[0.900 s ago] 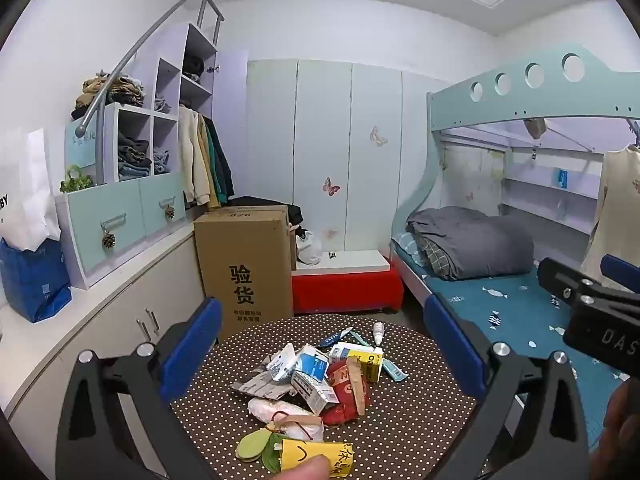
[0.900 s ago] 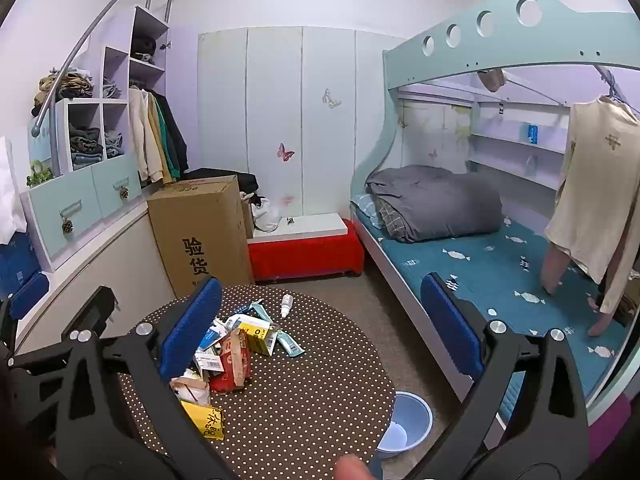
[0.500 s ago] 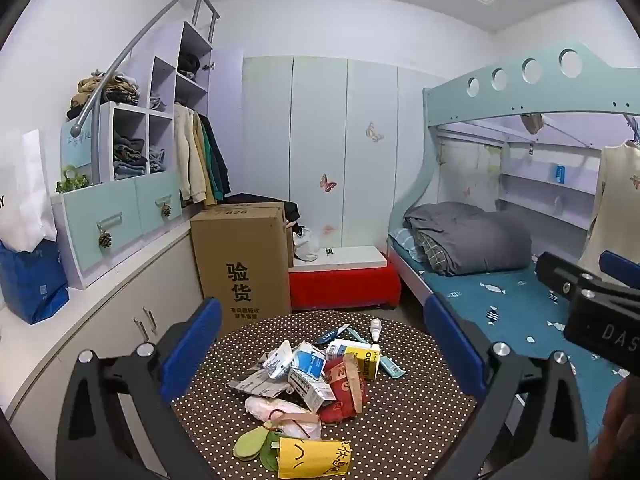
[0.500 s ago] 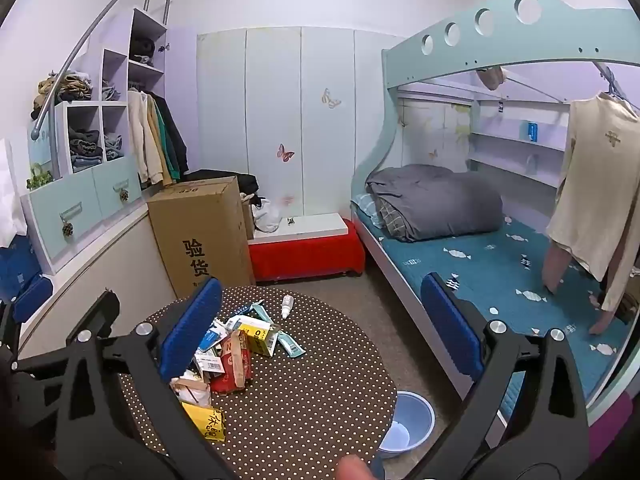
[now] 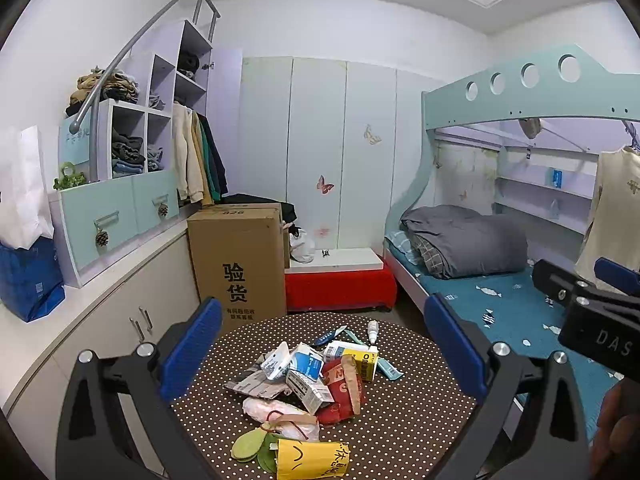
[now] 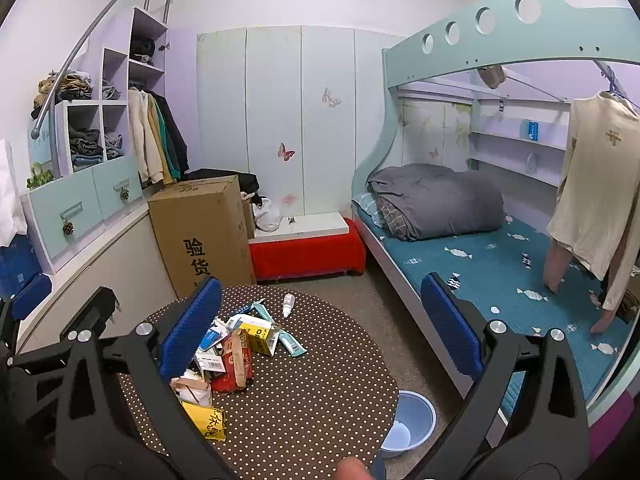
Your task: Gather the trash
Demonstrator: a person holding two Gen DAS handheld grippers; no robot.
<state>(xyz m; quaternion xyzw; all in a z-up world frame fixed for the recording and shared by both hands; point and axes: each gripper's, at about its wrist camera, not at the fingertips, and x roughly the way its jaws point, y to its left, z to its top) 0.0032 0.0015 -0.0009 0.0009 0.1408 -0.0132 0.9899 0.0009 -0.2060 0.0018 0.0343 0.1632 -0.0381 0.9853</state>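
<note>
Trash, a loose heap of small cartons, wrappers and tubes (image 5: 316,376), is lying on the round brown polka-dot table (image 5: 400,420), framed between the blue pads of the left gripper (image 5: 320,344), whose jaws are being held fully released and empty. The right gripper (image 6: 320,328) is likewise being held spread and empty, the heap sitting beside its left pad. A pale blue plastic bin (image 6: 412,420) is standing on the floor just beside the table. Light pieces are likely to be scattered if the heap is nudged by a descending pad. Compared with the earlier frames, the left view is being raised slightly, exposing the yellow packet (image 5: 312,458) more fully.
</note>
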